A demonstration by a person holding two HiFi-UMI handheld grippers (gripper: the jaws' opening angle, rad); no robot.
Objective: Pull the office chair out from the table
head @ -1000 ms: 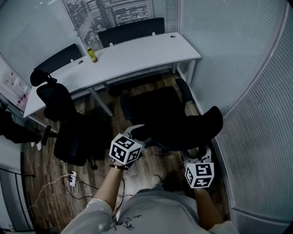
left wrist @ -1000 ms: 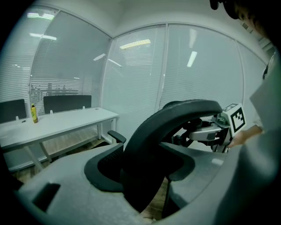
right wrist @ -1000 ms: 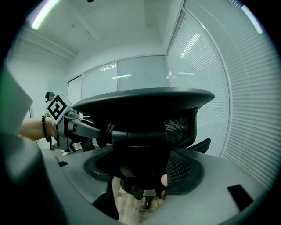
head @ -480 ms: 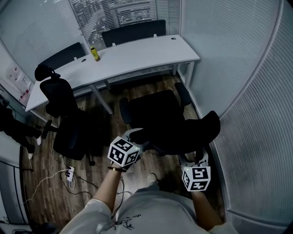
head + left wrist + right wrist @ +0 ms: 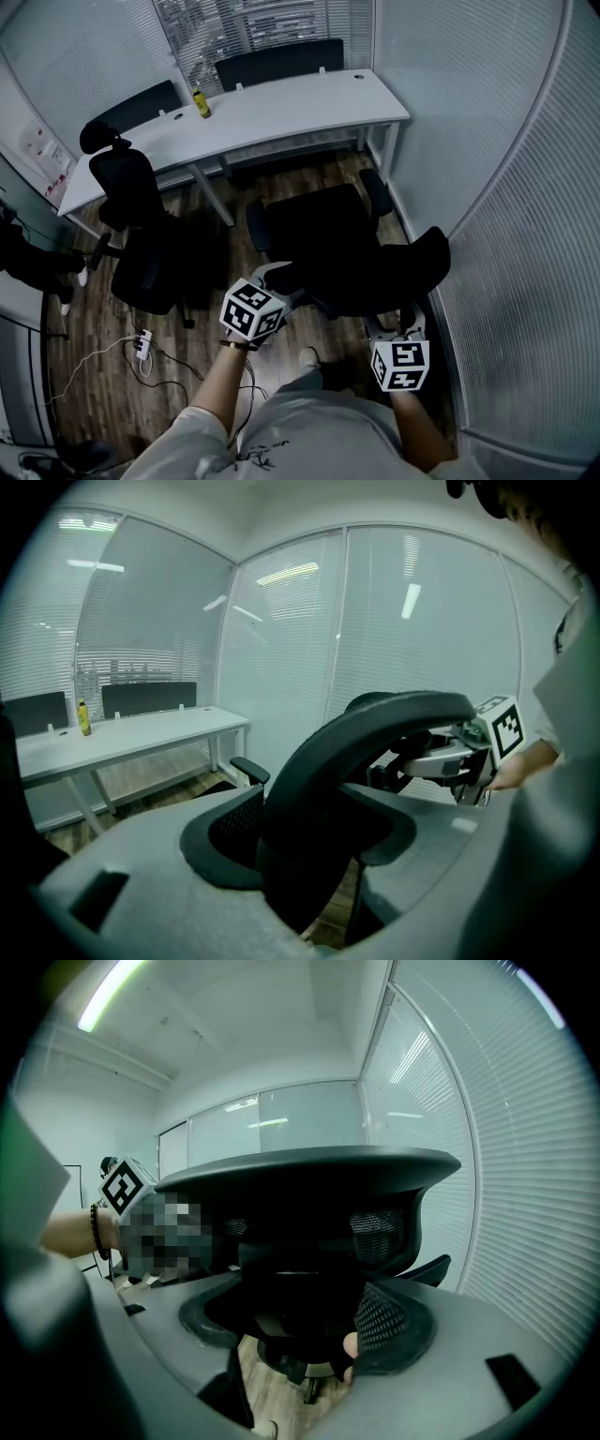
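The left hand-held gripper (image 5: 274,278) has its jaws spread wide and clamped across the left edge of the office chair (image 5: 342,248) back. The chair's curved upper bar fills the gap between its pads in the left gripper view. The right hand-held gripper (image 5: 399,323) grips the right end of the same back, with dark mesh between its jaws.

The office chair stands on the wood-plank floor (image 5: 98,375), facing the right end of the counter (image 5: 281,112) and apart from it. Its right armrest (image 5: 375,192) is near the frosted, blind-lined glass wall (image 5: 487,141).

A second black chair (image 5: 131,220) with a headrest stands to the left, just off the counter. Two dark chair backs (image 5: 277,61) rise behind the counter. A yellow bottle (image 5: 200,103) stands upright on the long, smooth white top. A white power strip (image 5: 142,345) with loose cables lies on the floor.
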